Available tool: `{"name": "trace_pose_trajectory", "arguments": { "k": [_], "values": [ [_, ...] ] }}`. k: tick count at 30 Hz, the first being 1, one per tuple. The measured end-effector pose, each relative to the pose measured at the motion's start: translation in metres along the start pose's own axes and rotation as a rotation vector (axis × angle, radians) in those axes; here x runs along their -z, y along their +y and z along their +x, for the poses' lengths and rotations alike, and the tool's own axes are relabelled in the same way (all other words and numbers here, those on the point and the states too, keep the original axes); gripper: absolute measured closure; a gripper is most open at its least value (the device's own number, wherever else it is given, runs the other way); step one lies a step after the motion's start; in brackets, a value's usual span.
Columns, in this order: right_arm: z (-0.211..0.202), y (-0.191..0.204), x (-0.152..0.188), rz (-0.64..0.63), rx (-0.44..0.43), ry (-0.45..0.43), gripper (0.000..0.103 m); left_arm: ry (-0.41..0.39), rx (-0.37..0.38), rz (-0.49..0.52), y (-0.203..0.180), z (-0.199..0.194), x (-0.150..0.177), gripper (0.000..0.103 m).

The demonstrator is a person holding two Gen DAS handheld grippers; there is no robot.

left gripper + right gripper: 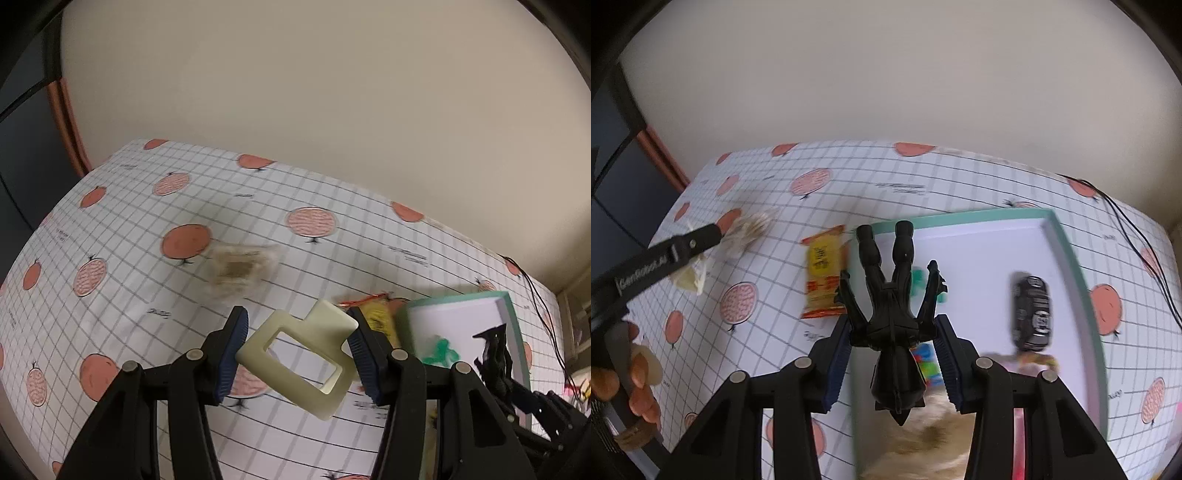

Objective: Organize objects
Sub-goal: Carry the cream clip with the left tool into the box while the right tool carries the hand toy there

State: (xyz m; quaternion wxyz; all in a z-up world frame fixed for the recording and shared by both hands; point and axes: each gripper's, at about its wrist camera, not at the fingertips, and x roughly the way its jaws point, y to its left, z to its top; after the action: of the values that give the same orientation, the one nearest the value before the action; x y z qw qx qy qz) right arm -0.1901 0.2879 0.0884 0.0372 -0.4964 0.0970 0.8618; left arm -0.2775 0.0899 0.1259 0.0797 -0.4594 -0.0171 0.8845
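L gripper (pixel 295 354) clamps a cream hair claw clip (pixel 301 360) above the orange-print tablecloth (pixel 110 229); blurred clear packet (pixel 240 269) at 11 o'clock, teal-rimmed box (pixel 511 317) at 3. R gripper (pixel 892 363) grips a black action figure (pixel 892 314) feet-up over the box; toy car (pixel 1032 314) inside at 2, yellow snack packet (pixel 823 273) at 10.

The left tongs (pixel 701 236) arm reads "GenRobot.ai".

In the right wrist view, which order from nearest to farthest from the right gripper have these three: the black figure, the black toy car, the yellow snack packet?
1. Black figure: held between the fingers of the right gripper.
2. Black toy car: to the right, inside the box.
3. Yellow snack packet: up and left, on the tablecloth, just outside the box.
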Motion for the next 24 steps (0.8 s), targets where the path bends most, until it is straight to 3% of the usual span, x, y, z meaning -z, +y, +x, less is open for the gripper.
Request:
{"name": "trace_pose_trajectory", "arguments": {
  "k": [13,24],
  "values": [
    [-0.015,-0.074,0.005,0.106,0.060,-0.005,0.056,-0.005,0.099,0.156,-0.088,0.002,0.022,0.047],
    [-0.013,-0.097,0.010,0.152,0.055,0.005,0.056,-0.008,0.176,0.237,-0.131,0.019,0.043,0.047]
  ]
}}
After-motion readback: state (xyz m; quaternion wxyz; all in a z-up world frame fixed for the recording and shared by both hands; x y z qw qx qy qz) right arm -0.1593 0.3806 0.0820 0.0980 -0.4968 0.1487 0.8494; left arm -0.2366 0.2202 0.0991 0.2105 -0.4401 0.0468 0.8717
